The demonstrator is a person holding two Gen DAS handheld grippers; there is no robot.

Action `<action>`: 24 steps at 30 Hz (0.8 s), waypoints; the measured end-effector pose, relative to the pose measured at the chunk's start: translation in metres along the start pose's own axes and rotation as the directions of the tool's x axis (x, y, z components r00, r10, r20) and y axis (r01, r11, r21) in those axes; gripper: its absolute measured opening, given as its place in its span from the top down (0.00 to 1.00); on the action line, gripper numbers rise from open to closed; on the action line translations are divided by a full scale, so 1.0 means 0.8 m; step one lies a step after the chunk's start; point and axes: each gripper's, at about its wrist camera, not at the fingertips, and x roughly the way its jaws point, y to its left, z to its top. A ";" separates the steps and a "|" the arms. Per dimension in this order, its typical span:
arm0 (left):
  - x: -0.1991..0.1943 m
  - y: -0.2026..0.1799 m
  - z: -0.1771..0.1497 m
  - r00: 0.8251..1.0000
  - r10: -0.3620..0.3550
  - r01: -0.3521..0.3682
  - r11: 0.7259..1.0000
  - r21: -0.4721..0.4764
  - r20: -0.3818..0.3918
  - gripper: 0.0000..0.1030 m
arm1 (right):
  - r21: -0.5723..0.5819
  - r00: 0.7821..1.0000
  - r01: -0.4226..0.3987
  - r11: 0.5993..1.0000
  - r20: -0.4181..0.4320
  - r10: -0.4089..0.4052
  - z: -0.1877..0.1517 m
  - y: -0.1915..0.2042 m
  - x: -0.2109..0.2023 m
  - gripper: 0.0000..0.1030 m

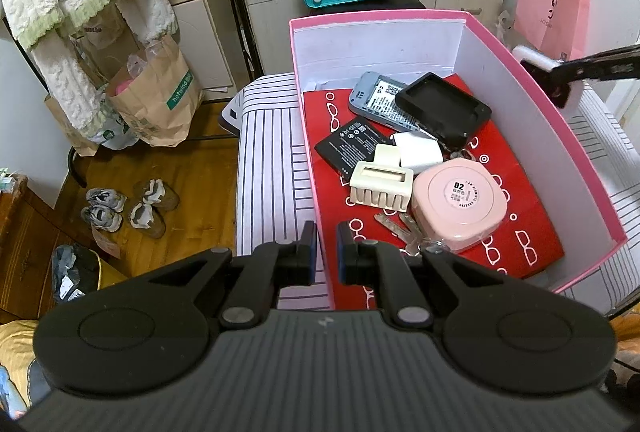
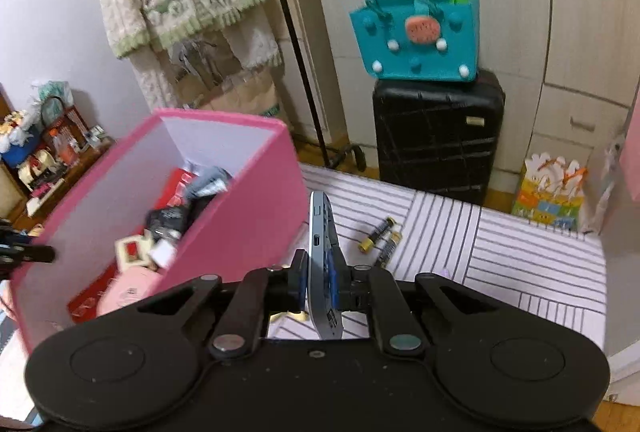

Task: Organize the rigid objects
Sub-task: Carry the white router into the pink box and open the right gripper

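Phone [image 2: 325,264] stands on its edge, pinched in the right tongs [image 2: 322,282] over the bed [image 2: 520,264], right of the pink box [image 2: 240,216]. Left tongs [image 1: 326,252] pinch the box's near wall. The thin phone could slip and fall.

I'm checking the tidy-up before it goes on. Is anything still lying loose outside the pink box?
Yes. Two batteries lie loose on the striped bedcover, right of the pink box, not inside it. The right claw holds a grey phone on edge, also outside.
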 end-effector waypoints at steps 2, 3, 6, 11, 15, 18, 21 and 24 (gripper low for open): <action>0.000 -0.001 0.001 1.000 -0.001 0.001 1.000 -0.005 -0.005 0.91 | -0.013 0.999 -0.026 1.000 0.036 0.026 0.004 0.013 -0.022 0.87; 0.000 0.001 0.001 1.000 -0.013 0.012 1.000 -0.019 -0.010 0.90 | -0.029 0.997 -0.056 0.998 0.048 0.057 0.005 0.023 -0.034 0.87; -0.001 0.006 -0.002 1.000 -0.030 0.030 0.999 -0.042 -0.003 0.89 | -0.075 0.991 -0.122 0.990 0.050 0.126 0.010 0.059 -0.060 0.87; -0.003 0.010 -0.006 0.999 -0.041 0.041 0.998 -0.048 0.011 0.91 | -0.164 0.978 -0.193 0.967 0.046 0.203 0.023 0.118 -0.074 0.87; -0.004 0.012 -0.007 0.999 -0.048 0.048 0.998 -0.043 0.011 0.91 | -0.174 0.954 -0.296 0.939 -0.007 0.300 0.029 0.148 -0.048 0.87; -0.004 0.011 -0.008 0.999 -0.047 0.048 0.999 -0.027 0.017 0.91 | -0.158 0.933 -0.360 0.919 -0.073 0.353 0.023 0.167 -0.012 0.87; -0.004 0.012 -0.009 0.998 -0.053 0.053 0.998 -0.023 0.020 0.91 | -0.189 0.926 -0.374 0.908 -0.126 0.356 0.007 0.188 0.021 0.87; -0.004 0.013 -0.009 0.998 -0.063 0.063 0.998 -0.024 0.017 0.91 | -0.237 0.925 -0.375 0.896 -0.166 0.343 -0.004 0.210 0.046 0.87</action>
